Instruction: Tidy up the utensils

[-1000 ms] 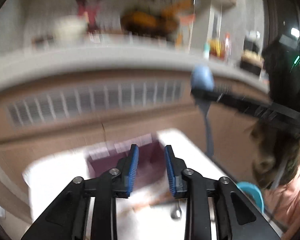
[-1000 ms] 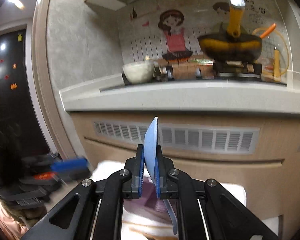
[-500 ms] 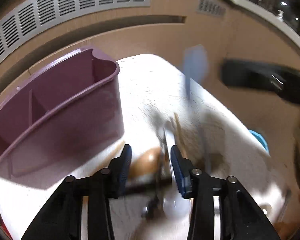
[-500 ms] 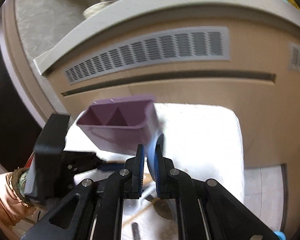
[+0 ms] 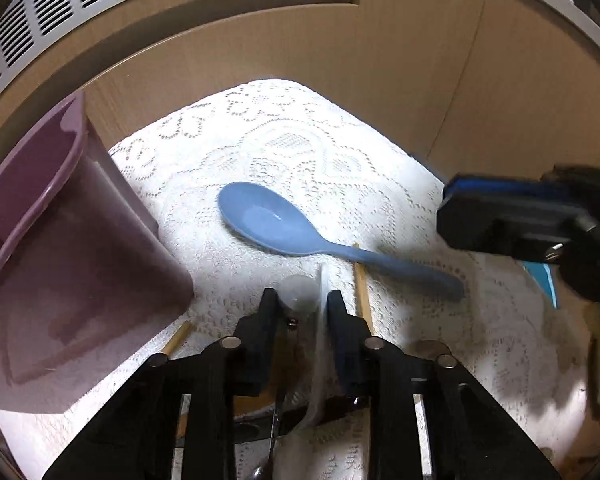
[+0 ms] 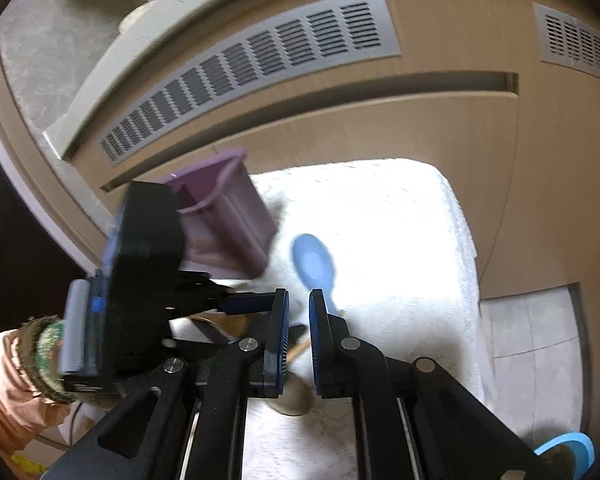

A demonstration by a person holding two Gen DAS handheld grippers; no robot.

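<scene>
While the right gripper [image 6: 298,312] hangs with jaws apart above the blue spoon [image 5: 272,222], the left gripper [image 5: 301,312] clamps a translucent spoon [image 5: 319,320]; next, carry it into the purple holder [image 5: 60,240].

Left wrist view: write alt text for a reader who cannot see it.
A blue spoon lies on a white lace cloth, just beyond the left claw, which straddles a translucent white utensil. A purple holder stands at left.

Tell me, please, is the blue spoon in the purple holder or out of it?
Out. The blue spoon lies flat, bowl up, on the lace cloth beside the purple utensil holder, held by neither tool.
</scene>
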